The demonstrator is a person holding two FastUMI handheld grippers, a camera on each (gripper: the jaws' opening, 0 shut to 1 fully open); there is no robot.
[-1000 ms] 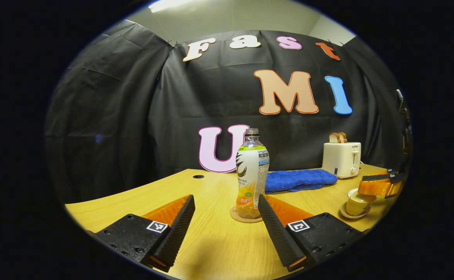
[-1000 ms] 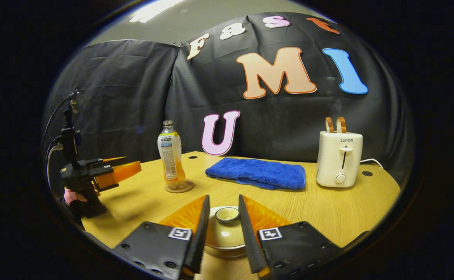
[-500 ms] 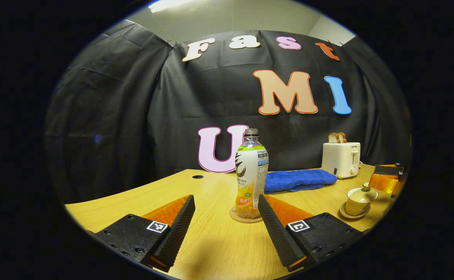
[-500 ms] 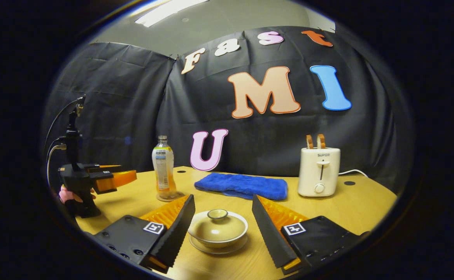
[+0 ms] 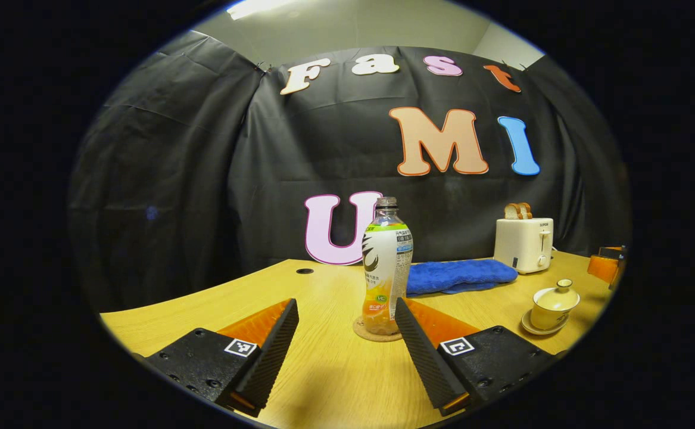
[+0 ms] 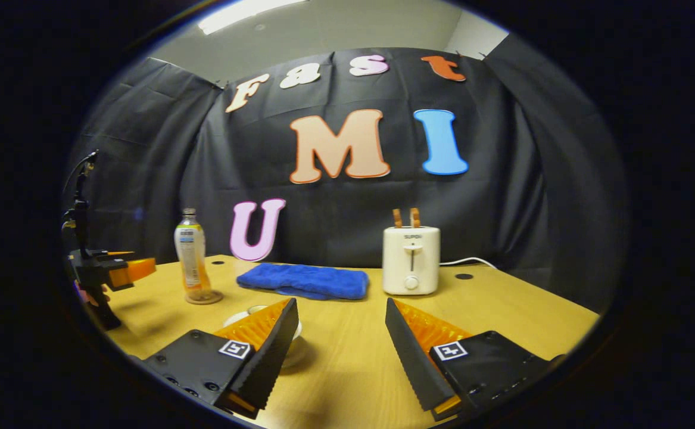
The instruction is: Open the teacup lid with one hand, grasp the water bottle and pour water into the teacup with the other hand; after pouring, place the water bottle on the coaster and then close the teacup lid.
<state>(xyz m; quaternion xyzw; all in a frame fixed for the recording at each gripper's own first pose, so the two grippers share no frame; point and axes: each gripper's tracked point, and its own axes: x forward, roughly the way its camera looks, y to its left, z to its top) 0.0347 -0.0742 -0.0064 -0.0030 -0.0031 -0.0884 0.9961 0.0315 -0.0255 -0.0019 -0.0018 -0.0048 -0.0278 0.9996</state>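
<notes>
Left gripper view, item list as I read it from my station. Bottle (image 5: 386,265): upright on the coaster (image 5: 377,330), mid-tabletop (image 5: 323,369), cap off as far as I can tell, some orange liquid low in it. My left gripper (image 5: 344,348): jaws wide, nothing between them, held short of the bottle and apart from it. Teacup (image 5: 552,305): on its saucer (image 5: 541,328) toward the right edge, lid (image 5: 557,293) seated on top. Blue cloth (image 5: 460,276) and toaster (image 5: 524,244) at the back, both idle.

Right gripper view. My right gripper (image 6: 340,351): jaws wide, holding nothing, aimed past the teacup (image 6: 295,342), which is mostly hidden behind its left finger. Bottle (image 6: 192,262) on the coaster (image 6: 204,297) to the left, the other gripper (image 6: 115,274) just beside it.

Status, my judgement: lid on, bottle on the coaster, both grippers free. That fits either nothing begun or all steps done. I cannot see water inside the covered teacup, so I cannot settle which.
</notes>
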